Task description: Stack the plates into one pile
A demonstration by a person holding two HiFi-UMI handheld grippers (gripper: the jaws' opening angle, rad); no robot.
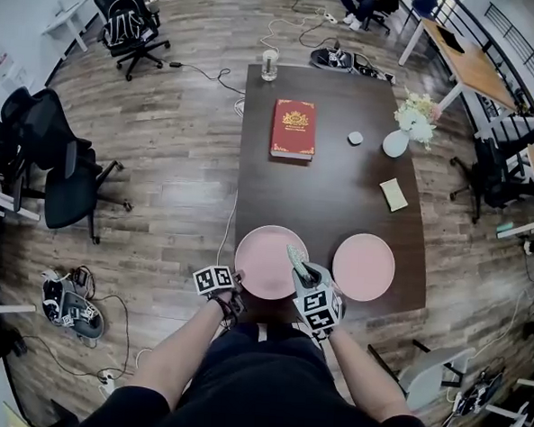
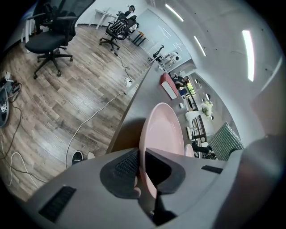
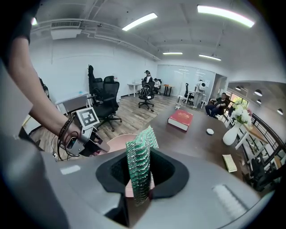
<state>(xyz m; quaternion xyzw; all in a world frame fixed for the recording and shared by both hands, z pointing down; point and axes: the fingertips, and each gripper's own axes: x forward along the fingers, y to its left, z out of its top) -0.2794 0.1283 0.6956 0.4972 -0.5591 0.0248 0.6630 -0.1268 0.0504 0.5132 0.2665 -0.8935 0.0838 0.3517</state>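
Two pink plates lie near the front edge of the dark table [image 1: 331, 194]. My left gripper [image 1: 237, 286] is shut on the near-left rim of the left plate [image 1: 266, 258]. In the left gripper view the rim of this plate [image 2: 163, 129] runs between the jaws of the left gripper [image 2: 142, 172]. The right plate [image 1: 363, 266] lies free beside it. My right gripper [image 1: 298, 266] hovers over the left plate's right side. In its own view the right gripper [image 3: 140, 179] is shut on a green ribbed pad [image 3: 139, 156] that stands upright between the jaws.
Further back on the table are a red book [image 1: 294, 128], a glass [image 1: 270, 64], a white vase with flowers [image 1: 396, 142], a small white disc [image 1: 355, 138] and a yellowish pad [image 1: 394, 194]. Black office chairs [image 1: 62, 173] and cables stand left of the table.
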